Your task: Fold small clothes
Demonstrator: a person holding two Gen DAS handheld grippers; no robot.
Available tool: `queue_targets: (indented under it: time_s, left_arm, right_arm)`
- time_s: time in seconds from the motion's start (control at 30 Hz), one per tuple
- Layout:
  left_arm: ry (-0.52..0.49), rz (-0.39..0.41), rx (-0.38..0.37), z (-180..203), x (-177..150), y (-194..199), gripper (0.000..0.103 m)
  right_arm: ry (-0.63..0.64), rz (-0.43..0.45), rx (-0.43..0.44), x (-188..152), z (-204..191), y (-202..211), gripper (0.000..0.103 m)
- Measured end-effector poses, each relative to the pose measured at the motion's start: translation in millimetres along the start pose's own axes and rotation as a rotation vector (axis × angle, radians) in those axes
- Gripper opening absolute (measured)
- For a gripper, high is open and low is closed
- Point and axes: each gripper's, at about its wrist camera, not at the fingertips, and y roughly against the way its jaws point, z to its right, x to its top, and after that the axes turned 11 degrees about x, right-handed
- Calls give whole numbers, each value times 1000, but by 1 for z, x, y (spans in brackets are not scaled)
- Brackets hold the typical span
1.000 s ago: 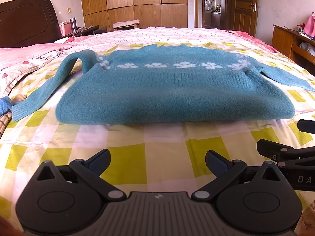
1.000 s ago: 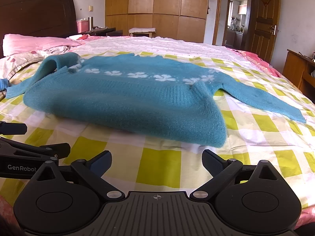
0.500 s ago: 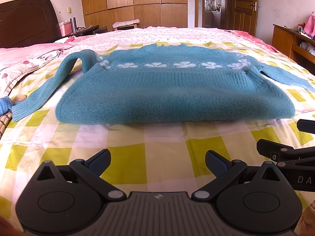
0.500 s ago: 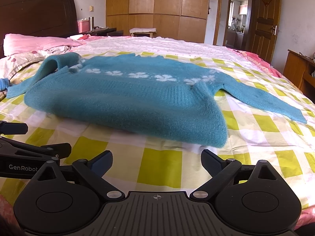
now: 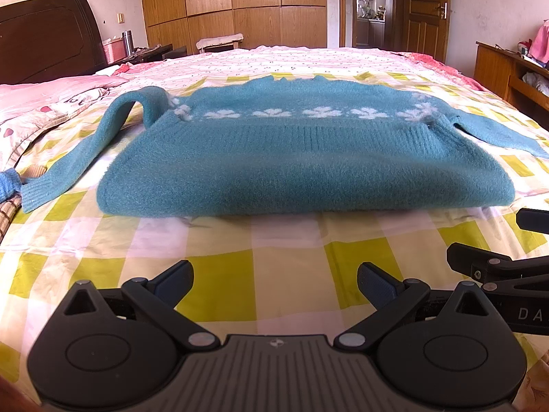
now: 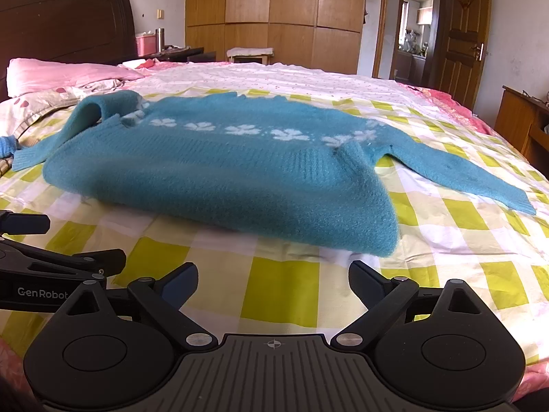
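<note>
Here, the scene is set out line by line.

Sweater: a teal sweater (image 5: 302,161) with a band of white flowers across it is laid flat on the bed, its body folded once so that a thick folded edge faces the near side.

Left sleeve: the left sleeve (image 5: 85,151) is seen arched up at the shoulder and stretched out toward the near left, its cuff resting on the sheet.

Right sleeve: the right sleeve (image 6: 456,175) is spread out flat to the right, away from the body of the sweater.

Bed: the bed is covered by a yellow-and-white checked sheet (image 5: 281,274); a pink pillow (image 6: 61,75) is seen at the far left in front of a dark headboard (image 6: 68,20).

Left claw: the left claw (image 5: 274,279) is held low over the sheet just near of the folded edge, its fingers spread wide with nothing between them.

Right claw: the right claw (image 6: 273,279) is held beside it, close to the near right corner of the sweater, likewise spread wide and holding nothing.

Contact: neither claw is seen touching the sweater.

Background: wooden wardrobes (image 5: 240,3) and a wooden door (image 6: 463,31) are visible at the far side of the room.
</note>
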Motion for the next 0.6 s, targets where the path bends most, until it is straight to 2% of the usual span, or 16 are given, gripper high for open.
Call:
queue_targets:
  time_s: [0.33, 0.6]
  left_arm:
    - [-2, -4, -5, 0, -1, -2, 103]
    - [-33, 27, -15, -4, 13, 0, 103]
  right_arm:
    - [-3, -4, 4, -1, 0, -1, 94]
    - [-12, 12, 68, 10, 2, 3, 94]
